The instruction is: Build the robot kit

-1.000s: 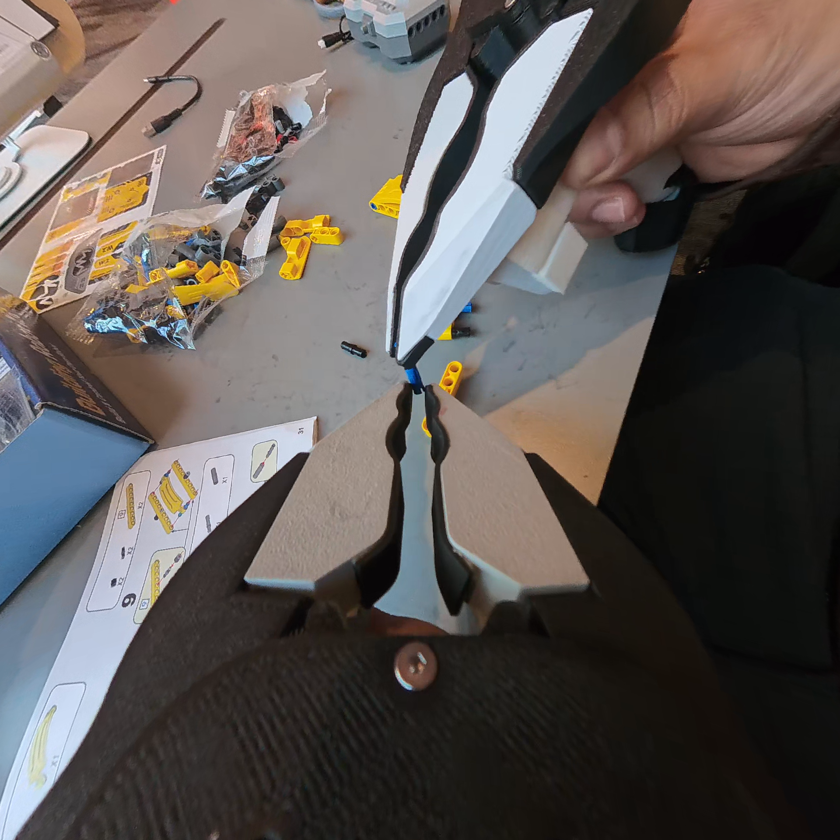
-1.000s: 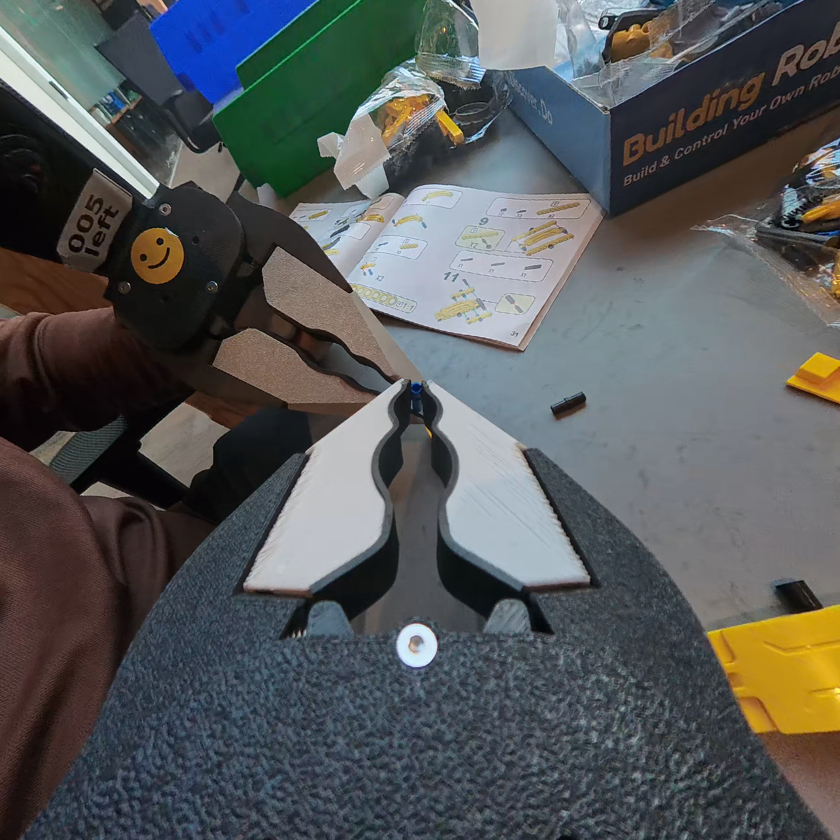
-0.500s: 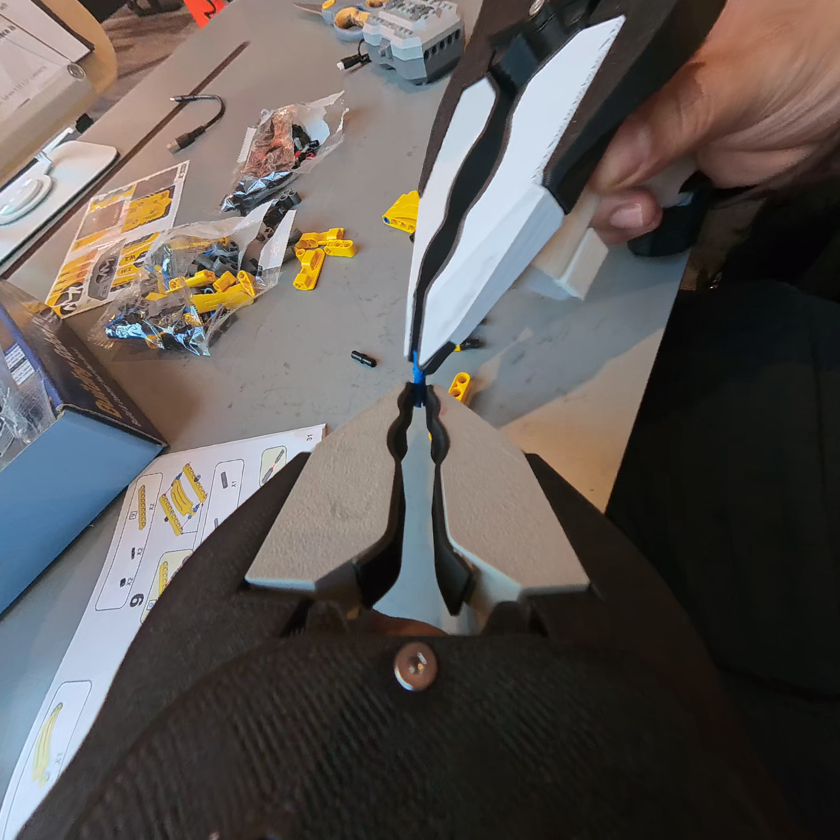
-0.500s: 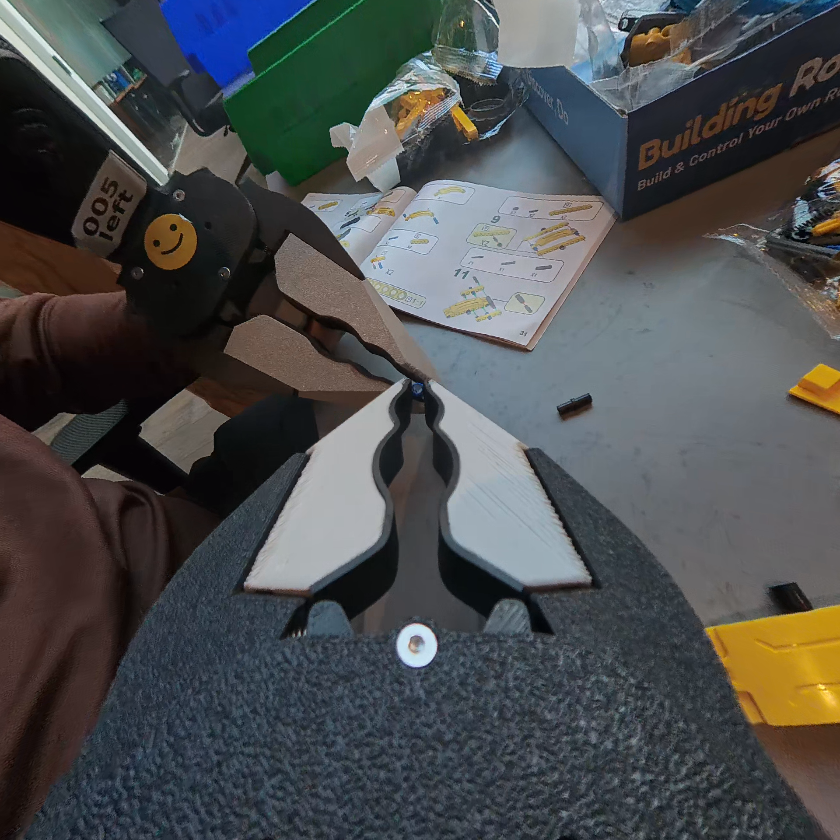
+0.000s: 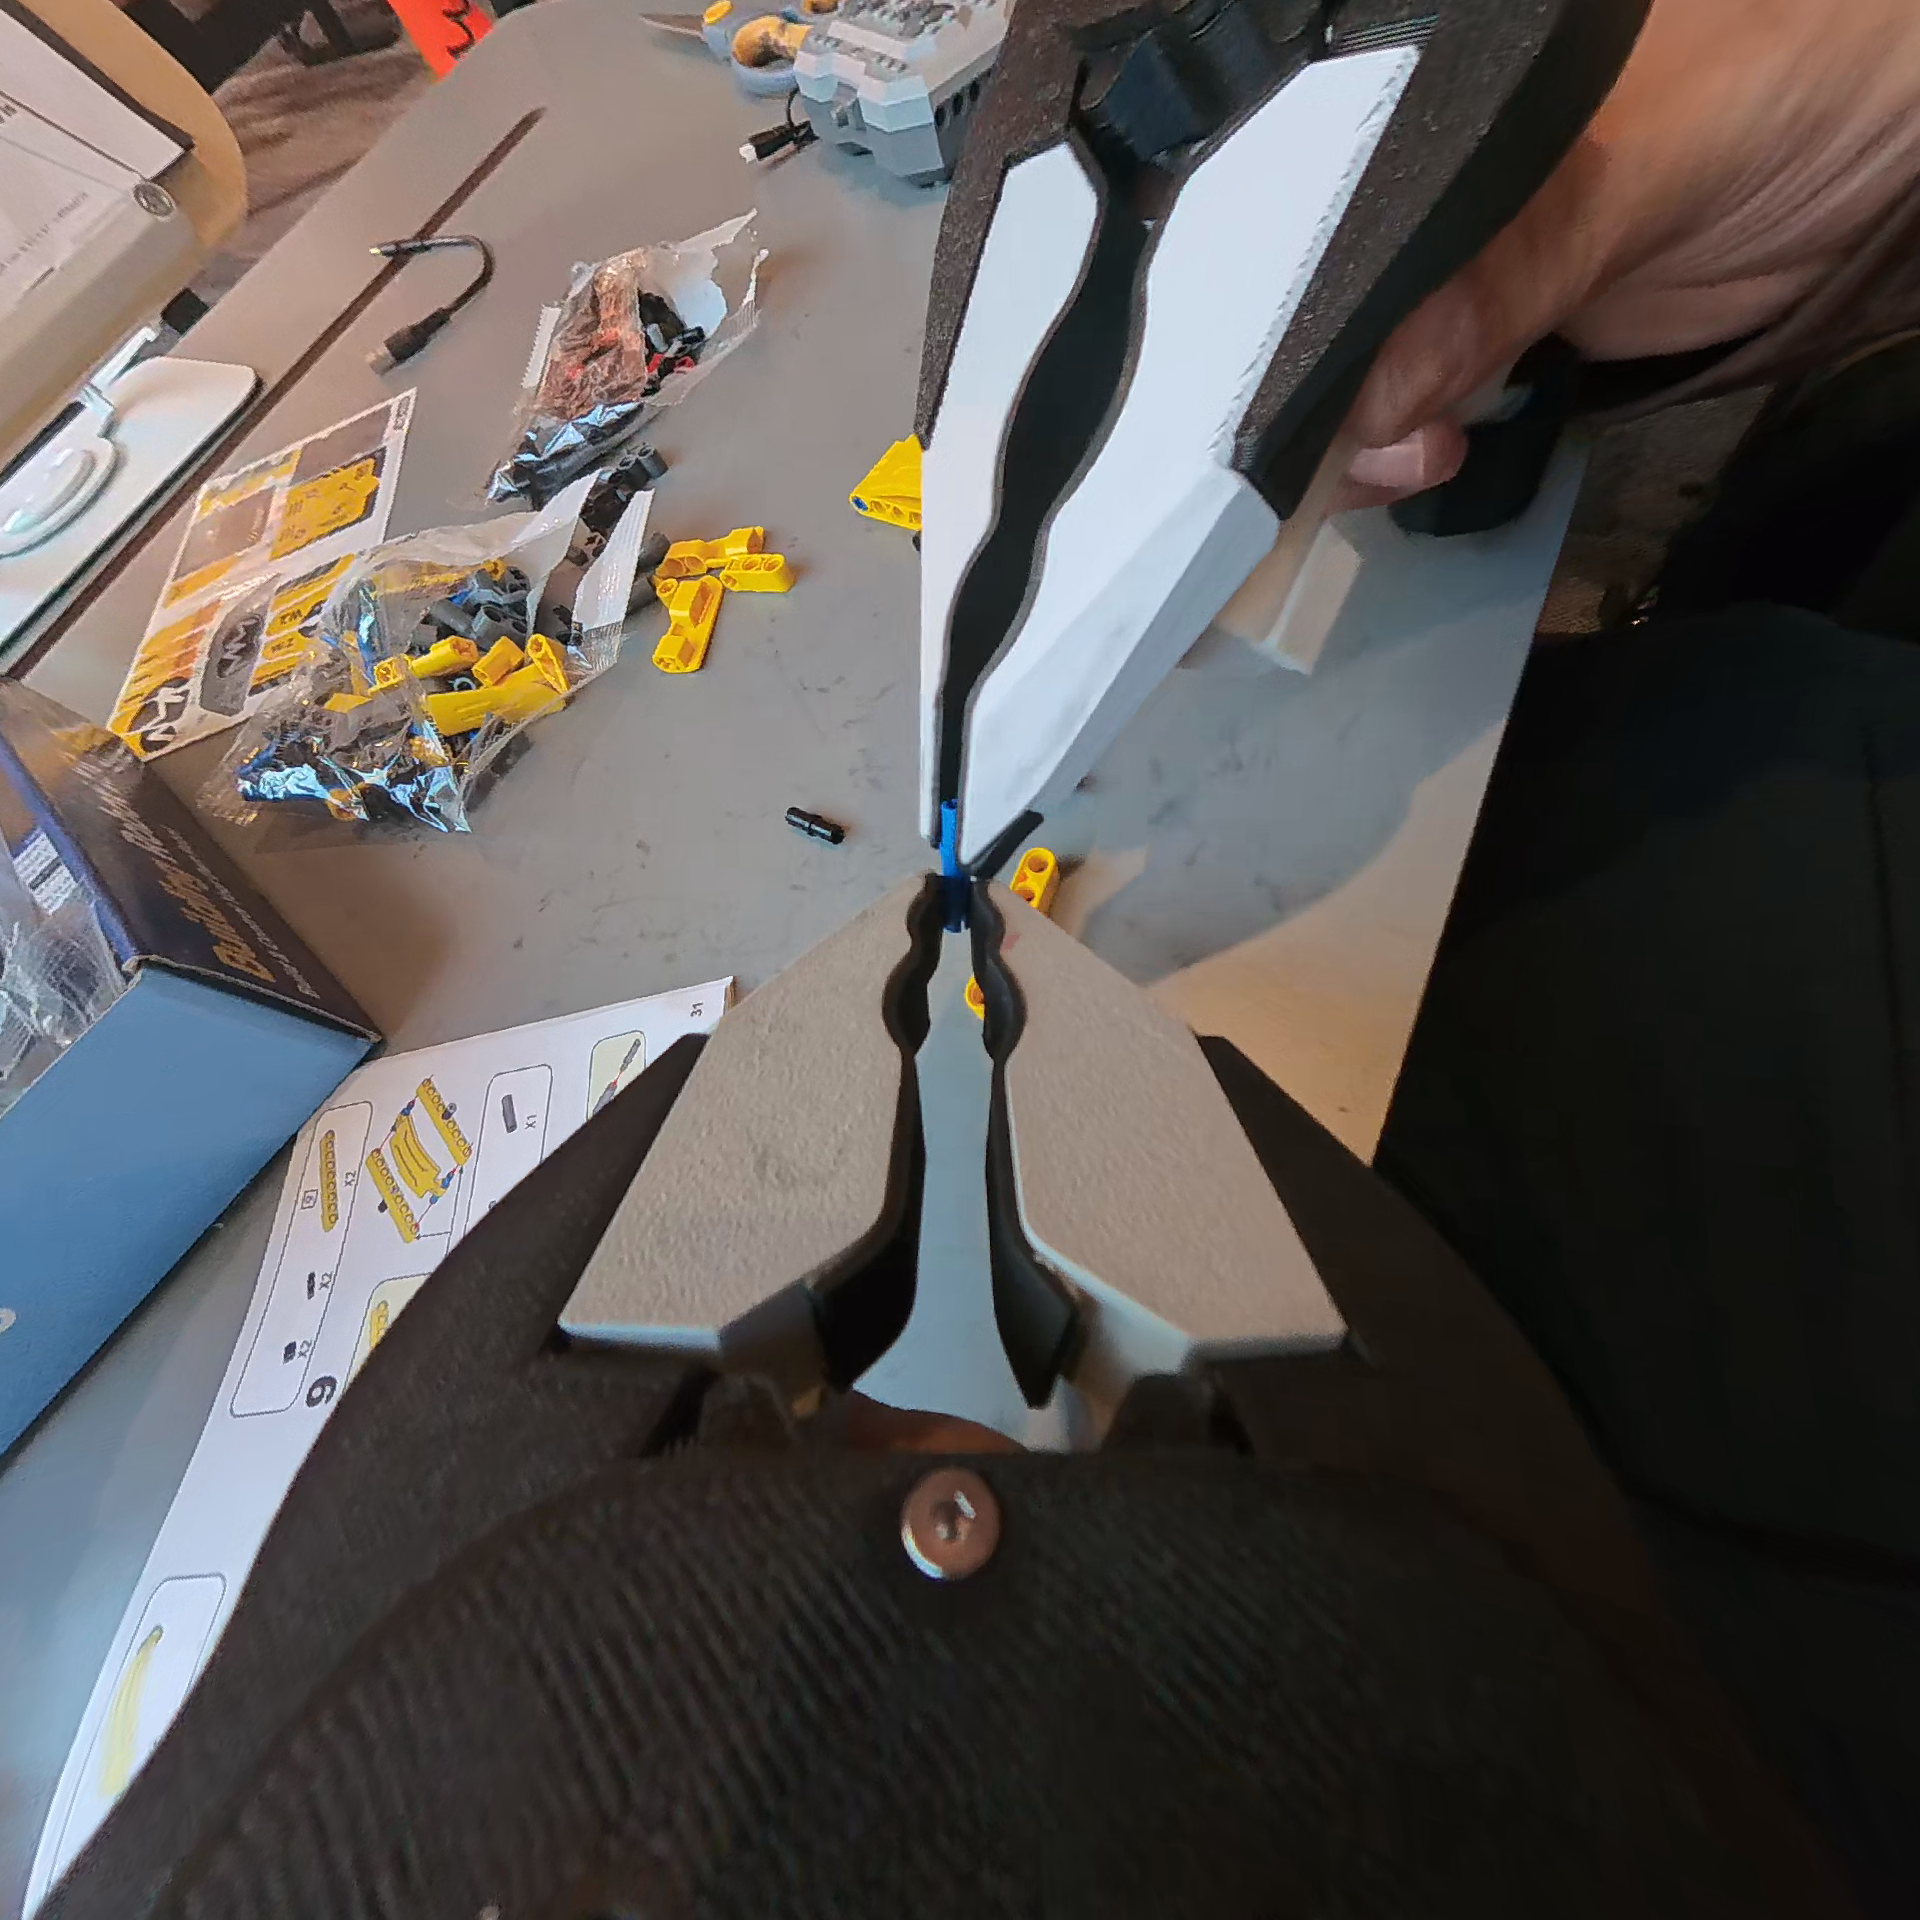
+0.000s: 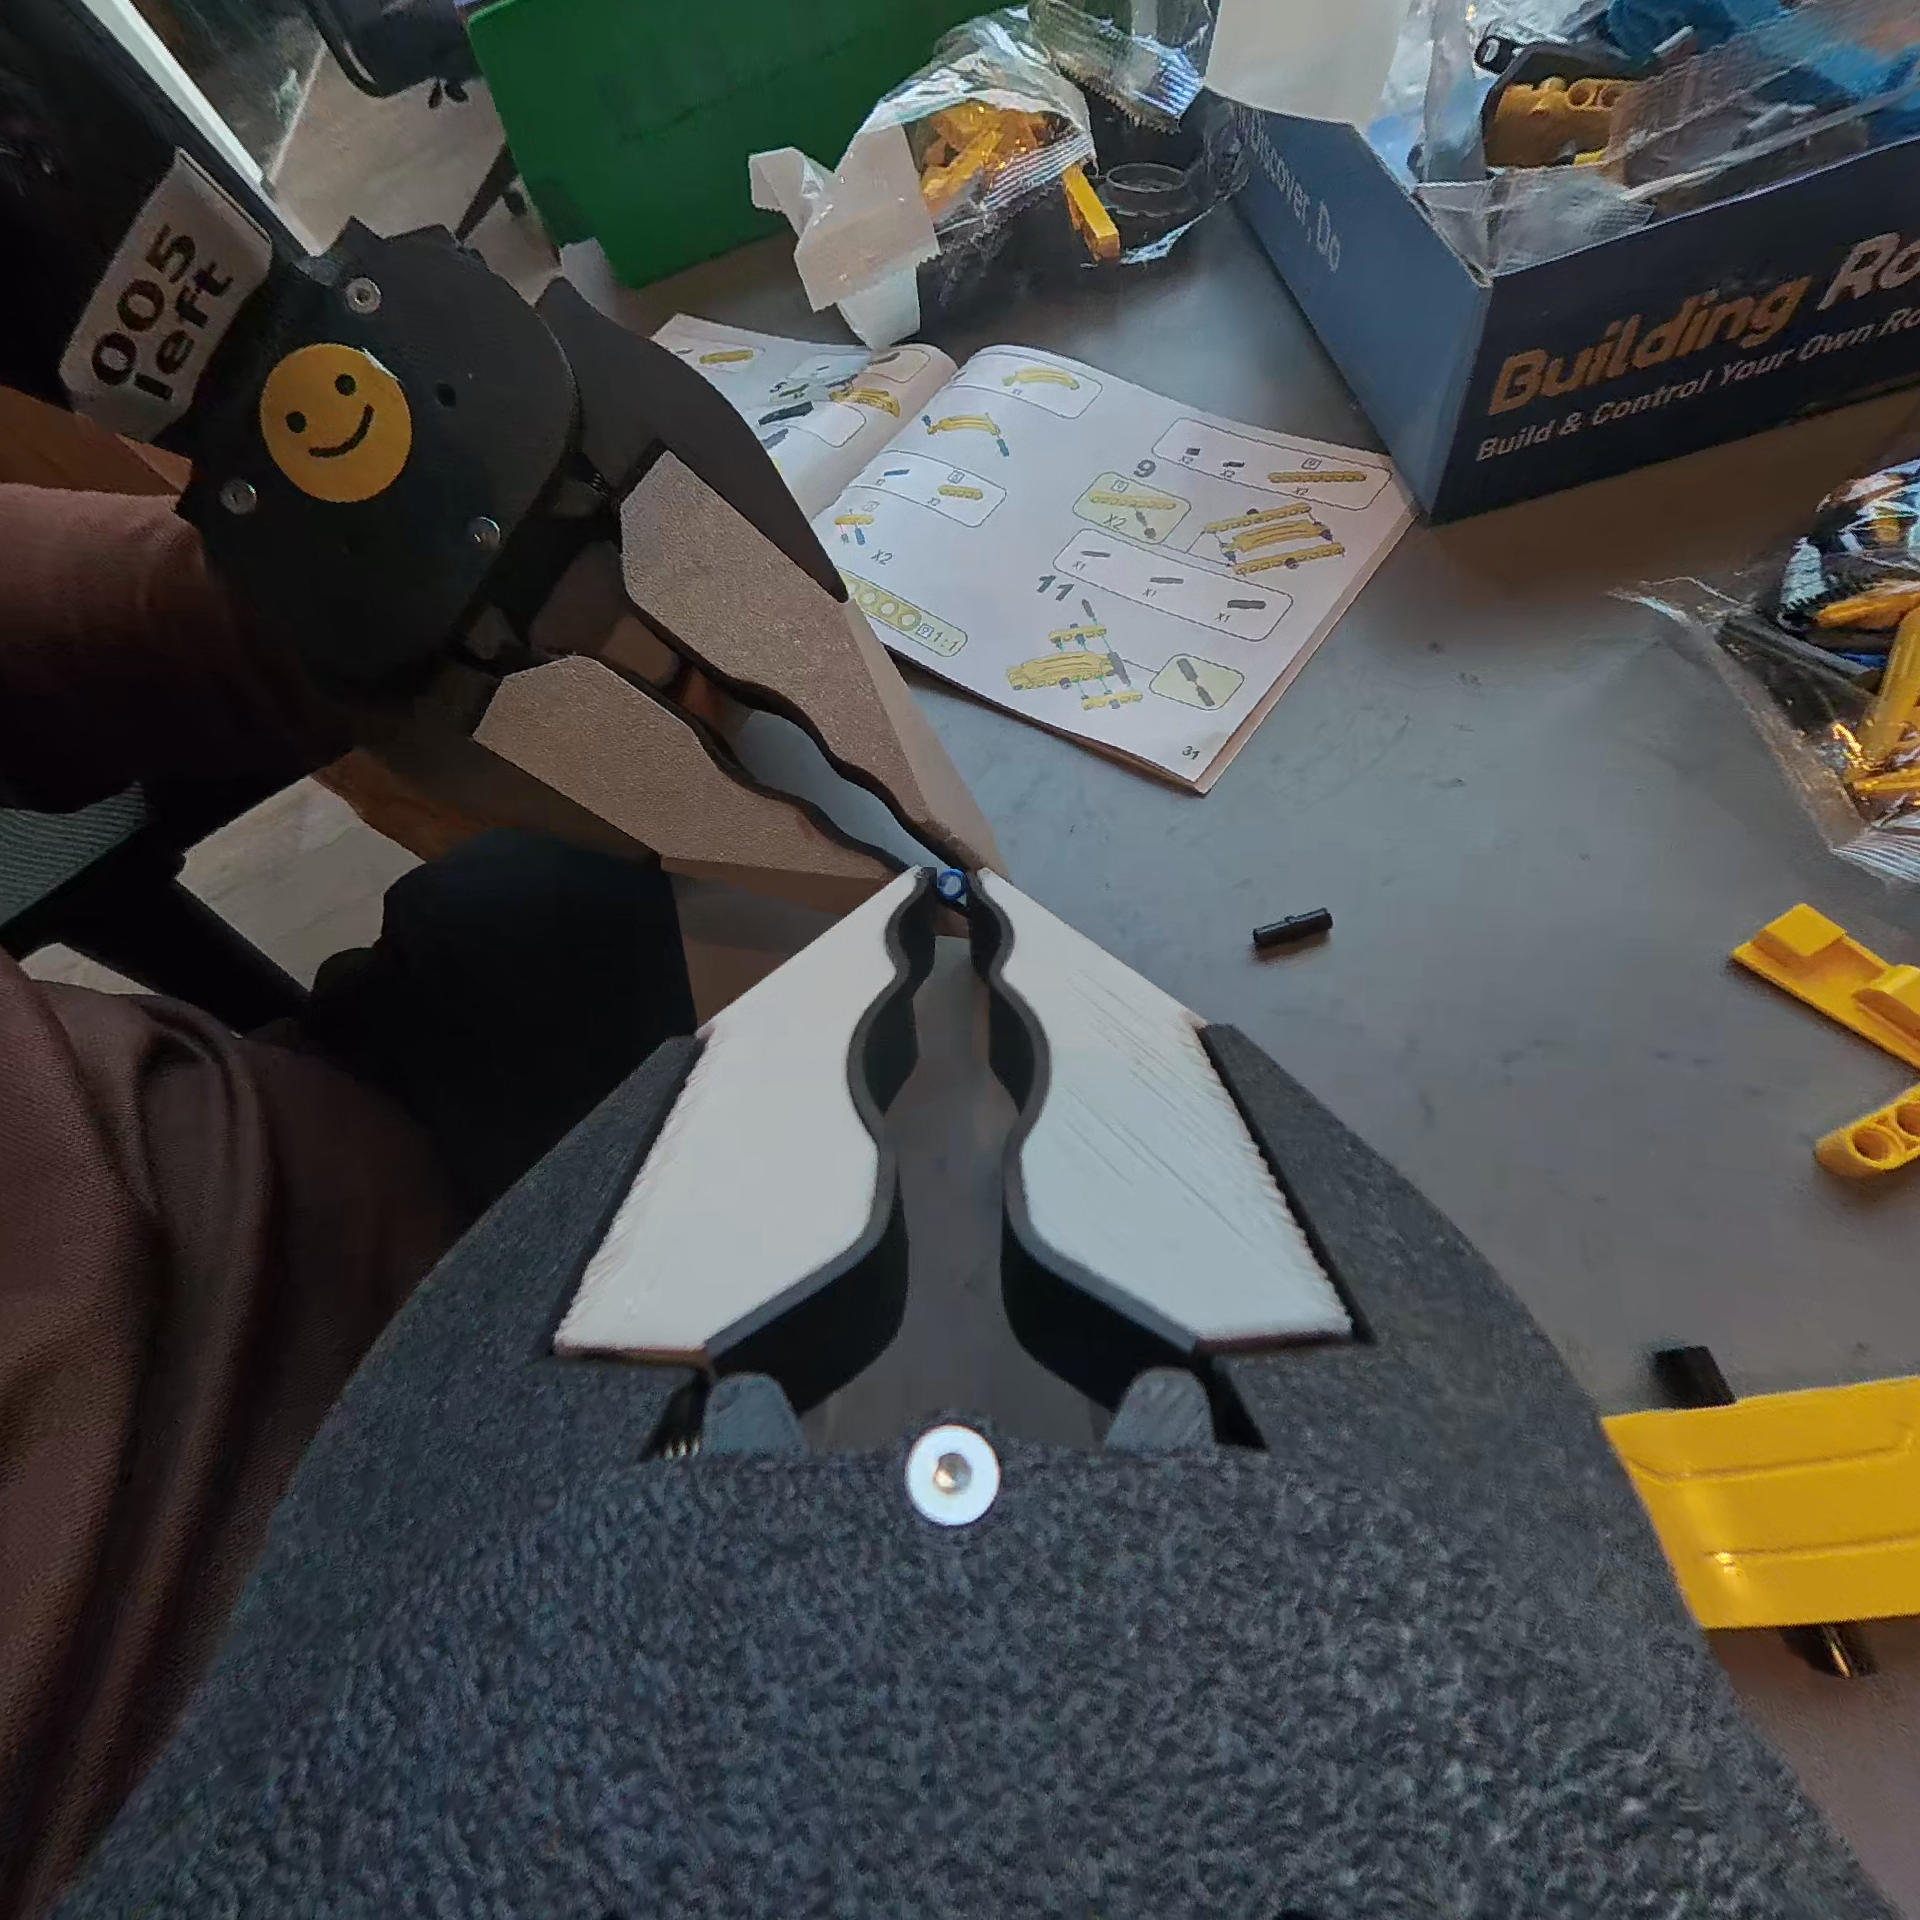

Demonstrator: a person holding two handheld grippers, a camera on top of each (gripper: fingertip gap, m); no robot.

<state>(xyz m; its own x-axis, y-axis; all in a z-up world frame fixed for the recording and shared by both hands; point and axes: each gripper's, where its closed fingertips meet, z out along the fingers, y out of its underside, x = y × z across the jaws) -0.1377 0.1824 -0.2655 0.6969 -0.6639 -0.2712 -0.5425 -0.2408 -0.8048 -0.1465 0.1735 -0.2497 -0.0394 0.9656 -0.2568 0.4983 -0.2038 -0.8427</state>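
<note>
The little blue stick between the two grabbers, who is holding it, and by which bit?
Both hold the blue pin. The left gripper pinches its lower end, the right gripper its upper end. Only the middle shows between the tips.

left gripper [image 5: 951,914] fingers pinch blue pin [image 5: 949,852] | right gripper [image 5: 951,831] grips its far end | black pin [image 5: 815,826] on bench [image 5: 675,831], just left of blue pin

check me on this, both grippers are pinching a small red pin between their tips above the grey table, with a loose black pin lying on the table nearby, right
Not quite: the pin is blue, not red, as the left wrist view shows. The rest holds: the left gripper and right gripper both pinch it tip to tip above the grey table, and a loose black pin lies nearby.
</note>
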